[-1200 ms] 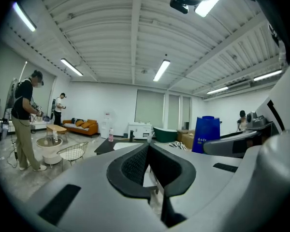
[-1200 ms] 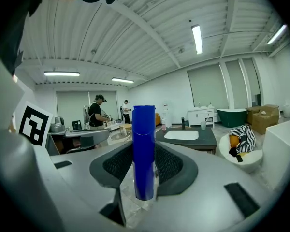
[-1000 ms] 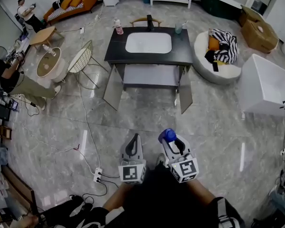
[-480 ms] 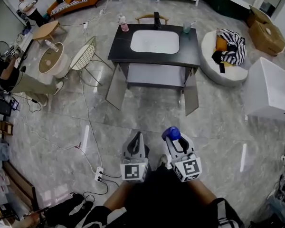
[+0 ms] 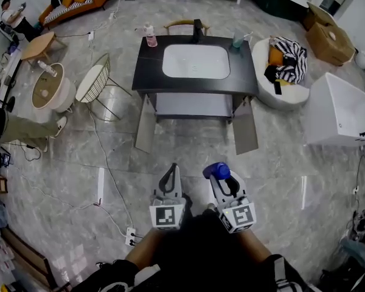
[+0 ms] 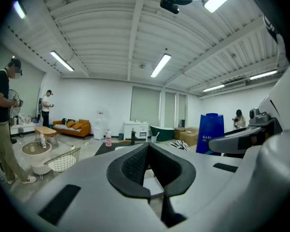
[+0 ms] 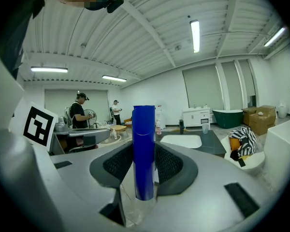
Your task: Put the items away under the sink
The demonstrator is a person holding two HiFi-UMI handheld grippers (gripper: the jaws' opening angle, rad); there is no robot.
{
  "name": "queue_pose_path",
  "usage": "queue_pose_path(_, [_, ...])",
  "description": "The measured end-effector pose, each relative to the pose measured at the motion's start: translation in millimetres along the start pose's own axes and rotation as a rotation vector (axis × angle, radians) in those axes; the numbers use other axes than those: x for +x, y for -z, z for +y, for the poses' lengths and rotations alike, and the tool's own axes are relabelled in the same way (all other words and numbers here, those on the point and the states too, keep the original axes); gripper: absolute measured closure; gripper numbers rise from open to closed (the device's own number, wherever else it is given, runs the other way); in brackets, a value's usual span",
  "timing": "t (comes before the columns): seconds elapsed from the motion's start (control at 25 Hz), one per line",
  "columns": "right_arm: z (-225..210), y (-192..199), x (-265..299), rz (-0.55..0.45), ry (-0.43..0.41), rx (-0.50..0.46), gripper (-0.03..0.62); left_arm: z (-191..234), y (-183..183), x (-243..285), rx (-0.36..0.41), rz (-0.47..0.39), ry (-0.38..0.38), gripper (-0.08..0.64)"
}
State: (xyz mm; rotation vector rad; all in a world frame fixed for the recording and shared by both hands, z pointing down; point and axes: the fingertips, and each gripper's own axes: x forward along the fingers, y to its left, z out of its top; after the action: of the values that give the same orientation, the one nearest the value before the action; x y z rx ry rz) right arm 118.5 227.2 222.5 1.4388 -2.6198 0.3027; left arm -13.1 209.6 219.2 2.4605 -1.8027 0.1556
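The tall blue cylindrical container (image 7: 144, 149) stands upright between the dark ribbed pads of the right claw (image 7: 145, 170), which is clamped on it from both sides. Below the blue part something clear shows, perhaps the rest of its body, but it is too blurred to be sure. In the head view that claw is held low in front of the person over the grey marble floor (image 5: 280, 175), well apart from the sink. The left claw (image 6: 150, 168), just beside it, is closed with nothing in it. Ahead, the black worktop (image 5: 149, 72) carries a white oval basin (image 5: 193, 61). Under it two grey cabinet doors (image 5: 145, 123) hang open either side of a pale shelf (image 5: 191, 105). A pink bottle (image 5: 150, 36) stands at the worktop's back left corner.
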Motion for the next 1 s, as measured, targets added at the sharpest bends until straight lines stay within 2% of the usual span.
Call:
queue_pose_path(0.2, [4, -9, 50, 0.003, 0.035, 0.0, 0.451, 40, -9, 33, -0.048, -0.032, 0.006, 0.545])
queue_pose_path(0.36, [-3, -11, 79, 0.016, 0.048, -0.007, 0.451, 56, -7, 56, -0.093, -0.011, -0.003, 0.545])
queue_pose_path(0.56, [-31, -19, 113, 0.008, 0.037, -0.033, 0.451, 61, 1, 97, -0.059, 0.032, -0.006, 0.545])
queue_pose_path(0.8, [-75, -21, 153, -0.006, -0.018, -0.058, 0.451, 62, -3, 148, -0.074, 0.038, -0.063, 0.545])
queue_pose_path(1.0, [-104, -10, 190, 0.001, -0.011, -0.064, 0.451, 67, -2, 181, -0.087, 0.034, -0.081, 0.545])
